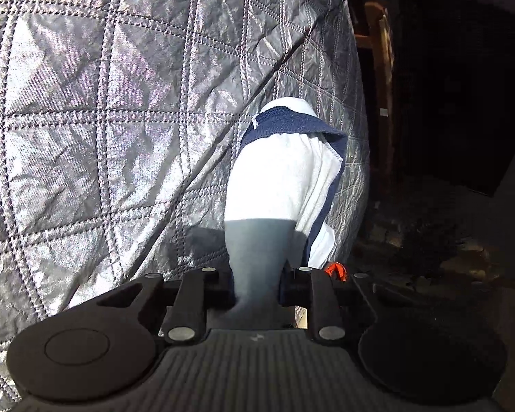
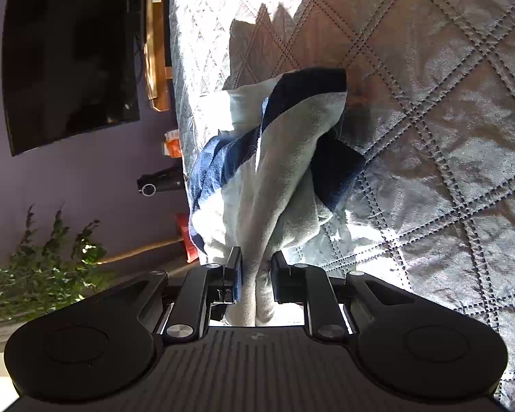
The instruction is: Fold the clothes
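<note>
Both grippers, left & right, w/ jaws clamped on white-navy garment betw. them.

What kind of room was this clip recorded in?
Probably a bedroom at home: a grey quilted bedspread fills both views, with a dark wall-mounted screen and a leafy plant beside it. Each tool grips a white-and-navy cloth.

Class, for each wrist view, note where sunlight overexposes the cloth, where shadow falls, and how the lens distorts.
Left wrist view: the white garment is blown out by sun and shadowed near the tongs; quilt stitching bows. Right wrist view: the garment lies mostly in shade, sun glares on the quilt, and the television edge curves.
</note>
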`<action>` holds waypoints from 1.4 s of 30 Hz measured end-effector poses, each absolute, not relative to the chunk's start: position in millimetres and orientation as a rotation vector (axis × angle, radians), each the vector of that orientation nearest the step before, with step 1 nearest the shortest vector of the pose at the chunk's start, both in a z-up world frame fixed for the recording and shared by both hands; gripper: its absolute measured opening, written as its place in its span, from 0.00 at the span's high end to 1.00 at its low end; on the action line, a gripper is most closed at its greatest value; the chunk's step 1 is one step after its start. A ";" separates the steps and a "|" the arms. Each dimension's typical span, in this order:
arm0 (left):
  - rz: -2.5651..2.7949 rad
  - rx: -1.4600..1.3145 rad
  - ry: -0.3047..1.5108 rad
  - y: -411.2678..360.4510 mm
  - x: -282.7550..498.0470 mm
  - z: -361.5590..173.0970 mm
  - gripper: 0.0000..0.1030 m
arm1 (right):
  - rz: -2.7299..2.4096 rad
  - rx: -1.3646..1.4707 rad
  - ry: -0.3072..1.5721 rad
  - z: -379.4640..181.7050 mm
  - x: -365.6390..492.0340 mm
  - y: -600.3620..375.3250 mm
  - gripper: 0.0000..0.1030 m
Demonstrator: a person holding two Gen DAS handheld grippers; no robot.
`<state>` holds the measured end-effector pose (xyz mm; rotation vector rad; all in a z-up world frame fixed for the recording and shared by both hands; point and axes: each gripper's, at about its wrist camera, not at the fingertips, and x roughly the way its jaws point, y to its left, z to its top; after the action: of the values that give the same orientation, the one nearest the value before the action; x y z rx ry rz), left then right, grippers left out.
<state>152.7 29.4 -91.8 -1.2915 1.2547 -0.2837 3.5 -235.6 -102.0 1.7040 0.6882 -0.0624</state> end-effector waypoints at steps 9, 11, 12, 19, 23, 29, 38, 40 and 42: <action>-0.271 -1.360 1.264 29.4 140.9 -91.1 0.83 | -0.151 1.845 0.580 -113.3 -5.5 -208.9 0.29; -0.281 -1.372 1.267 27.3 139.4 -90.0 0.83 | -0.175 1.845 0.559 -113.4 1.3 -209.0 0.30; -0.283 -1.373 1.271 25.9 139.2 -90.2 0.83 | -0.172 1.843 0.558 -113.9 5.1 -209.7 0.31; -0.289 -1.362 1.256 28.1 140.2 -83.8 0.73 | -0.085 1.777 0.589 -102.4 25.0 -221.1 0.86; -0.228 -1.371 1.253 36.9 143.1 -91.9 0.60 | -0.027 1.687 0.672 -86.3 16.4 -231.3 0.87; -0.185 -1.324 1.317 41.2 142.6 -96.1 0.65 | -0.017 1.662 0.715 -71.5 -24.6 -245.5 0.88; -0.249 -1.349 1.366 40.3 167.3 -103.5 0.61 | 0.003 1.663 0.686 -52.8 -55.8 -265.1 0.88; -0.204 -1.303 1.358 43.8 167.9 -98.7 0.60 | 0.012 1.679 0.680 -49.7 -52.2 -263.2 0.88; -0.119 -1.312 1.296 59.4 166.5 -92.8 0.69 | 0.012 1.687 0.668 -47.0 -62.9 -268.9 0.88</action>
<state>166.5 59.4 -92.8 -1.3117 1.2962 -0.1186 -62.9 -268.9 -47.0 1.6869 0.6679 0.0117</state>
